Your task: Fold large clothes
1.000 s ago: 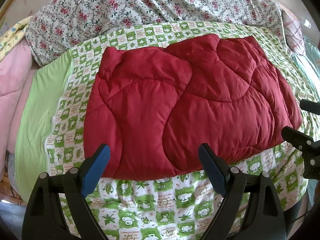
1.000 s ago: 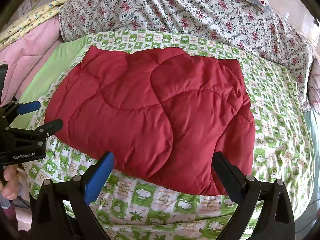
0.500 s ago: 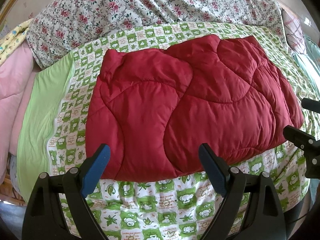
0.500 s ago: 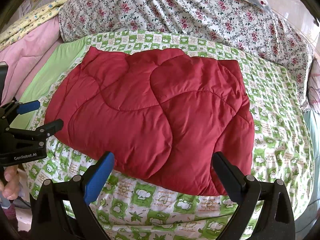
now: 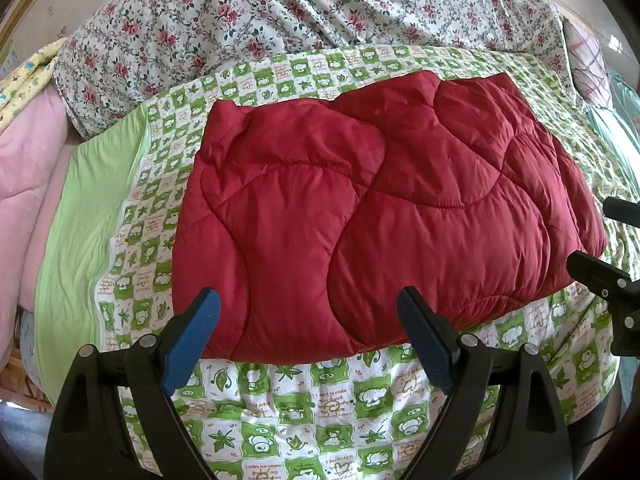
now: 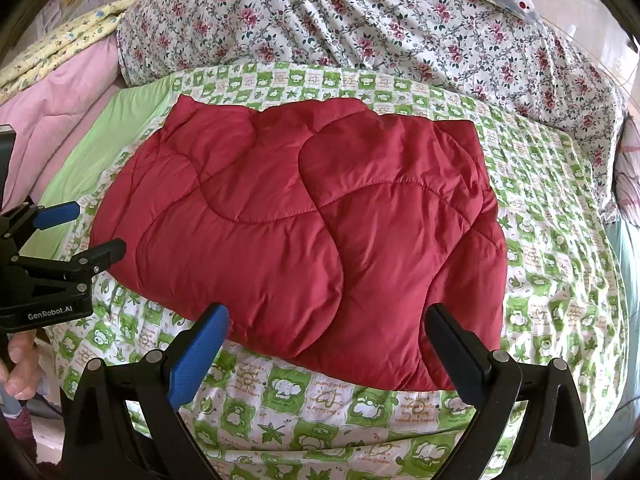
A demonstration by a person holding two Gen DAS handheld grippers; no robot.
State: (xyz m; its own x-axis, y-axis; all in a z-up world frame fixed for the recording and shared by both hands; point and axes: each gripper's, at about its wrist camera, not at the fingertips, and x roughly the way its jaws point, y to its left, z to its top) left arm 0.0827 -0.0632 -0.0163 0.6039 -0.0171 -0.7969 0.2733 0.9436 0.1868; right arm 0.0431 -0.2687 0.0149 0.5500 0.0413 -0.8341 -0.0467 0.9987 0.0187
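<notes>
Two tongs hang over the near edge of a bed, both with fingers spread apart and holding nothing. On the far left lies a pink quilt, then the plain green border of the checked sheet. On that sheet rests the red jacket, folded into a puffy quilted rectangle whose long axis runs left to right across the bed, parallel to the near edge; which end is collar or hem cannot be told. The left tongs hover just short of its near edge, toward its left half, not touching. The right tongs hover just short of its near right part, also apart from it. A floral cover is heaped behind the jacket.
</notes>
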